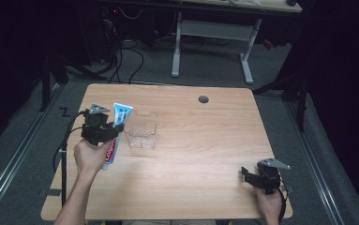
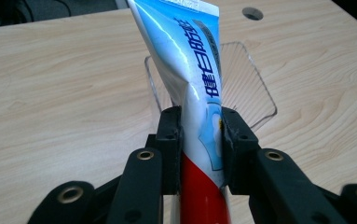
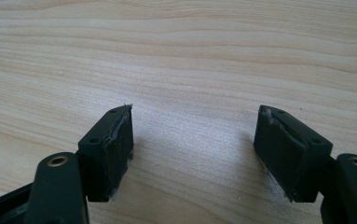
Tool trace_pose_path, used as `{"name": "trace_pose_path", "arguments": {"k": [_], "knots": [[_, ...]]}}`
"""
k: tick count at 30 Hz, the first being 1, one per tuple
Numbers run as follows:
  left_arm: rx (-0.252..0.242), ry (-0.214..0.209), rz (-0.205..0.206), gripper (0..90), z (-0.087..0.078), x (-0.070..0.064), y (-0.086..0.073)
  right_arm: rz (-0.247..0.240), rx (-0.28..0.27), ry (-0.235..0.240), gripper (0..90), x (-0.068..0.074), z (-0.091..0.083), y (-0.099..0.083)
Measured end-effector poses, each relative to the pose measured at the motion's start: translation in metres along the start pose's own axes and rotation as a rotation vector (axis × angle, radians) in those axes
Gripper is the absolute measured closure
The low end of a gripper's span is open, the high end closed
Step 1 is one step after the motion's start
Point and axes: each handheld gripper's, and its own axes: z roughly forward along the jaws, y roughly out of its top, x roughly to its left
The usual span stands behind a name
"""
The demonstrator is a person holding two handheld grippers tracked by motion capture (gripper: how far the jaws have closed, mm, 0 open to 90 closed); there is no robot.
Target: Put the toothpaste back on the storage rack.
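Note:
A blue, white and red toothpaste tube [image 1: 116, 127] is held off the table at the left, its flat blue end pointing away. My left gripper [image 1: 103, 130] is shut on its middle; in the left gripper view the two jaws squeeze the tube [image 2: 199, 93] from both sides, gripper [image 2: 200, 135]. Just right of it stands a clear plastic container [image 1: 142, 130], seen behind the tube as container [image 2: 250, 79]. My right gripper [image 1: 248, 177] rests low near the table's front right corner, open, with bare wood between its jaws [image 3: 192, 135].
The wooden table [image 1: 205, 140] has a round cable hole [image 1: 203, 99] near its far edge. Beyond the table stand a white desk frame [image 1: 212, 37] and cables on the dark floor. Dark rails run along both sides.

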Motion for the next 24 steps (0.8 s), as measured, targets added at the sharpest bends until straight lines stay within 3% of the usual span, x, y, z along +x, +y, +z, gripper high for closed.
{"name": "trace_pose_path", "arguments": {"k": [12, 24], "knots": [[-0.038, -0.032, 0.005, 72.0, 0.010, -0.007, 0.027, -0.001, 0.000, -0.001, 28.5, 0.000, 0.000, 0.000], [-0.078, -0.021, 0.019, 71.9, 0.027, -0.013, 0.050, 0.001, 0.002, -0.002, 28.4, 0.001, 0.000, 0.000]]}}
